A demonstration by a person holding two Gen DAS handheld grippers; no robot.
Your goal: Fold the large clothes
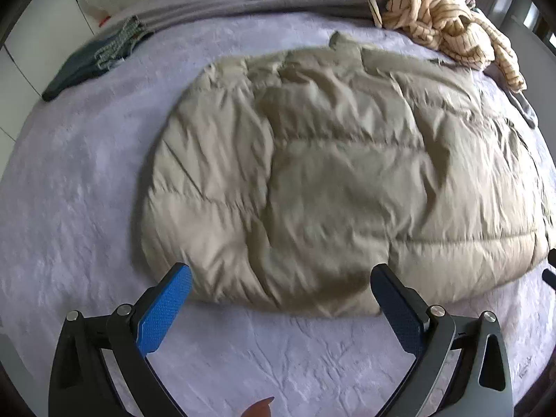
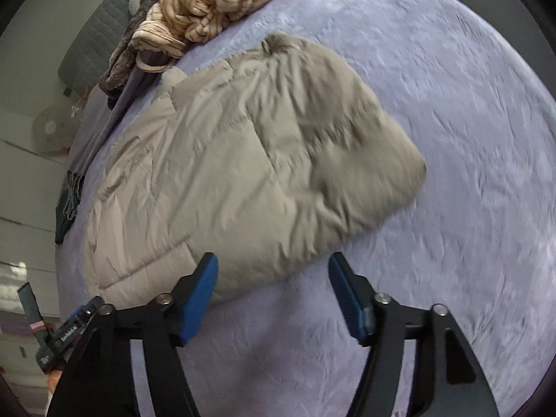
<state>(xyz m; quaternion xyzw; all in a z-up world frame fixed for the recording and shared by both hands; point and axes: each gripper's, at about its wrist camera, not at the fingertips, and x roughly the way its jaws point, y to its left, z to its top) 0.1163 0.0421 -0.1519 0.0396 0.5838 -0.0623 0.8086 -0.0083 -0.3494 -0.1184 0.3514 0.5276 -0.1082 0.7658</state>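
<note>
The left gripper (image 1: 281, 278) hangs just above the near edge of the puffer jacket (image 1: 330, 173), fingers (image 1: 163, 309) spread wide with nothing between them. The right gripper (image 2: 274, 274) hovers at the same edge, pointing steeply down, also parted and empty.

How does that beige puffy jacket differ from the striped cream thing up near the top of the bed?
The beige puffer jacket lies spread flat in a neat folded block; the striped cream garment is bunched in a heap. The jacket is plain, smooth and quilted; the striped garment looks ribbed, with dark lines. The jacket covers more bed. Both rest on the lilac blanket.
</note>
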